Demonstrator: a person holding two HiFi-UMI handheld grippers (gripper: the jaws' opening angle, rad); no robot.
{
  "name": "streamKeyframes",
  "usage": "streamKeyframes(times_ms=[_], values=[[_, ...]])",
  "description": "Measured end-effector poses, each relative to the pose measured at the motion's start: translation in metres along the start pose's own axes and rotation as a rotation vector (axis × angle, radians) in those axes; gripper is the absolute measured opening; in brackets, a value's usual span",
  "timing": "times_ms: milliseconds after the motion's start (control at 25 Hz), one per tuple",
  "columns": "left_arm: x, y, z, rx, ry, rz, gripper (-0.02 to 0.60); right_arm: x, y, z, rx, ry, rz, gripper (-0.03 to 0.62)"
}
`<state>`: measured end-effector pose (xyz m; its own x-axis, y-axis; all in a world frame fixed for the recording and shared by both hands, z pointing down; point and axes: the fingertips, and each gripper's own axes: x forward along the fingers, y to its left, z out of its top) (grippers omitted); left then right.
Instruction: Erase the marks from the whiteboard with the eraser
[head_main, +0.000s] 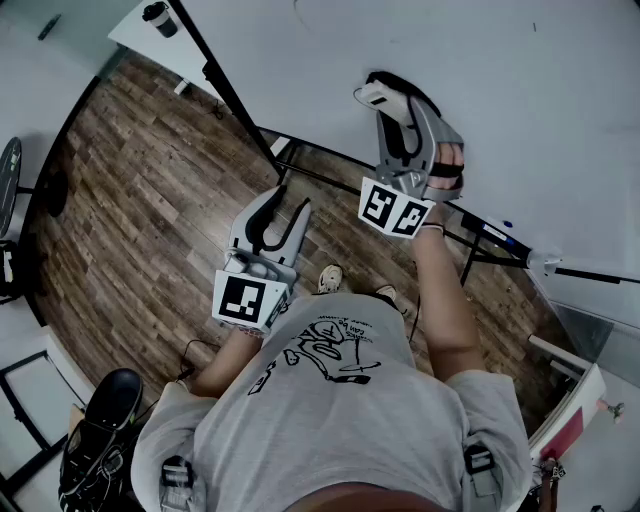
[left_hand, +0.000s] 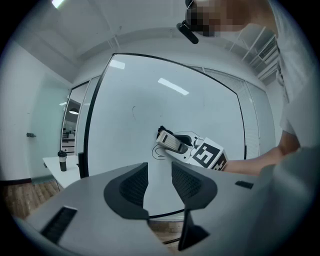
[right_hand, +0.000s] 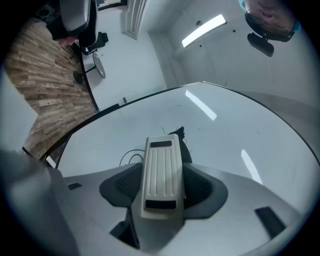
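We clamp eraser (right_hand: 161, 165) in right gripper (right_hand: 162, 184); left gripper (left_hand: 159, 182) gapes empty; a tilted pad may skip marks (right_hand: 127, 156) on whiteboard (right_hand: 240, 130).

The whiteboard (right_hand: 235, 125) is glossy white inside a thin black frame. The eraser (right_hand: 161, 172) has a cream ribbed back with two dark rectangular patches and a black layer beneath. Thin dark marks (right_hand: 127, 156) loop at its ten o'clock. The left gripper (left_hand: 159, 172) and right gripper (head_main: 400, 110) are pale grey, and their fingers (left_hand: 134, 186) are lined with black textured pads. Each marker cube (head_main: 243, 298) bears black-and-white squares. The floor (head_main: 140, 190) is brown wood-grain planks. The shirt (head_main: 400, 420) is grey with a black drawing.
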<state>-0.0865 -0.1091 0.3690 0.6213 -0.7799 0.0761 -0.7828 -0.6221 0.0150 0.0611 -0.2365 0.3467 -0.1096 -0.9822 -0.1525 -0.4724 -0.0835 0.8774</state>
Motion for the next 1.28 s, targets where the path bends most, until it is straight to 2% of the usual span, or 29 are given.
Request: streamKeyframes(times_ms=[480,720,1000,1280], values=[[0.005,-0.008,0.004,0.002,-0.005,-0.005,0.16,0.005,0.018,-0.006,0.005,0.009,0.023,0.255],[0.0,-0.003,0.003,0.0,-0.006,0.001,0.16,0.01,0.051,-0.004,-0.036,0.015,0.077,0.255],[-0.008,0.003,0.001,0.0,-0.003,0.019,0.16,0.011,0.064,-0.005,-0.038,0.022,0.079,0.255],[-0.012,0.005,0.002,0.001,-0.005,0.029,0.16,0.012,0.128,-0.019,-0.092,0.044,0.217,0.256]])
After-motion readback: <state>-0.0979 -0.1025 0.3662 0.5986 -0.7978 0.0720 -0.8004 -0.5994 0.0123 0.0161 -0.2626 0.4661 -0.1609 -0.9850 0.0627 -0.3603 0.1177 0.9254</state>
